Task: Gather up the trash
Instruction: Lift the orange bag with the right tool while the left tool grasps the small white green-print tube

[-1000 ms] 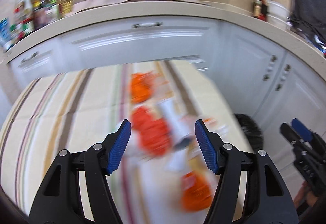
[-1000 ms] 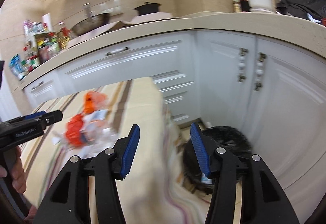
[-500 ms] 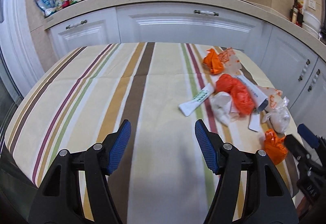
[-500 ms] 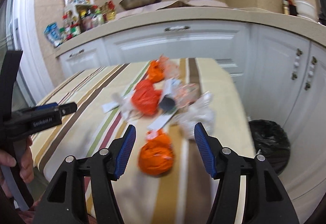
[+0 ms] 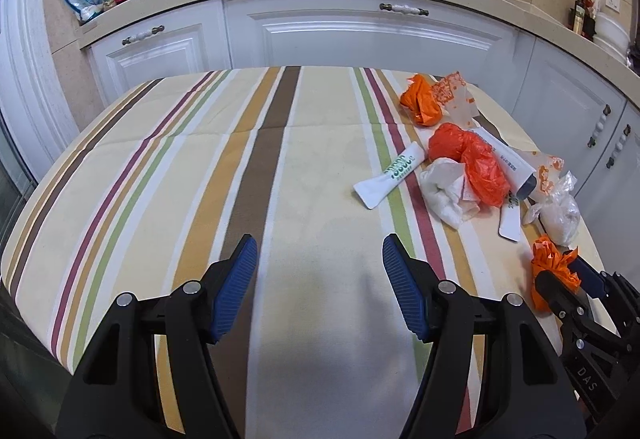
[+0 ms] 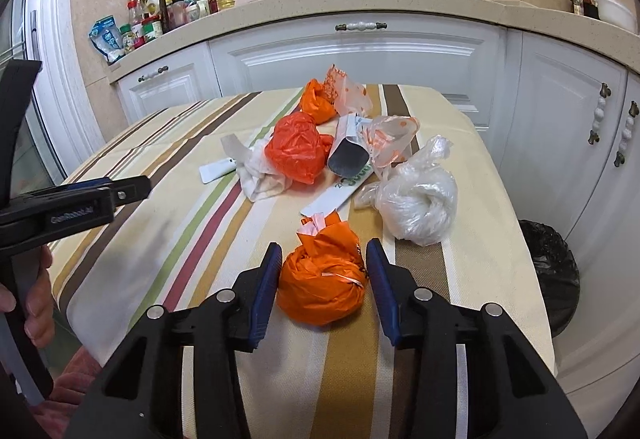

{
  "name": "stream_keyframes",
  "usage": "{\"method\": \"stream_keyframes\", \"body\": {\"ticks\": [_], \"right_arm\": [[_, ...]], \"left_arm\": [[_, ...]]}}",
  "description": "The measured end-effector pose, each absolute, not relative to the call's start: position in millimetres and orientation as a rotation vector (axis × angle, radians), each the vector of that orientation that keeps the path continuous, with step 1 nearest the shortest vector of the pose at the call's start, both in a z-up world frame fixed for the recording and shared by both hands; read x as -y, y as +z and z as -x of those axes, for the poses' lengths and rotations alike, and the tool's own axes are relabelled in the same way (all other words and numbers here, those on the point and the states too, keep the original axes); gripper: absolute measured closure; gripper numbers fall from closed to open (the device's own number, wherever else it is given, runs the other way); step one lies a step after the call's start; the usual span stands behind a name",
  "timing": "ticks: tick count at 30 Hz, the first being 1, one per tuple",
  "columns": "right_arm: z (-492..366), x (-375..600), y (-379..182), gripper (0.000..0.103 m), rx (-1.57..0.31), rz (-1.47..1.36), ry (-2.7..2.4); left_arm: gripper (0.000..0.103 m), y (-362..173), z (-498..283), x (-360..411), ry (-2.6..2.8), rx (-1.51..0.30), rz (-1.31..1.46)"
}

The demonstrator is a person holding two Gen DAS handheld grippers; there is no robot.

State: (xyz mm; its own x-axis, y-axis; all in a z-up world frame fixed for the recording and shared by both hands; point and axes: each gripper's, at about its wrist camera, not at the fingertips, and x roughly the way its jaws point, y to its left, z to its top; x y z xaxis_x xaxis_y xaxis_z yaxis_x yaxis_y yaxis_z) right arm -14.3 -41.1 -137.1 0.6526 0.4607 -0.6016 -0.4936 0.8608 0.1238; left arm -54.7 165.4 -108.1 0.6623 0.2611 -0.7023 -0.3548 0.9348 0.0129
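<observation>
The right gripper (image 6: 322,281) has closed in since half a second ago and now brackets the orange bag (image 6: 322,285) at the counter's (image 5: 160,179) near right edge, jaws open and narrowing; contact is unclear. The left gripper (image 5: 318,287) hangs open, empty. The bin (image 6: 550,275) is partly hidden by the counter's right edge.
</observation>
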Motion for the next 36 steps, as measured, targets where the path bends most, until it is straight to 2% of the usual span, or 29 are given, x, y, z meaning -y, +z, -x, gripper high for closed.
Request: {"method": "stream_keyframes", "body": {"ticks": [13, 36], "right_arm": [[14.5, 74.0, -115.7, 0.06, -0.597, 0.022, 0.466], [-61.1, 155.5, -97.1, 0.06, -0.571, -0.059, 0.275]], "left_arm": [[0.039, -112.5, 22.6, -148.0, 0.306, -0.778, 0.068], [0.04, -125.0, -41.2, -150.7, 0.303, -0.868, 0.03]]}}
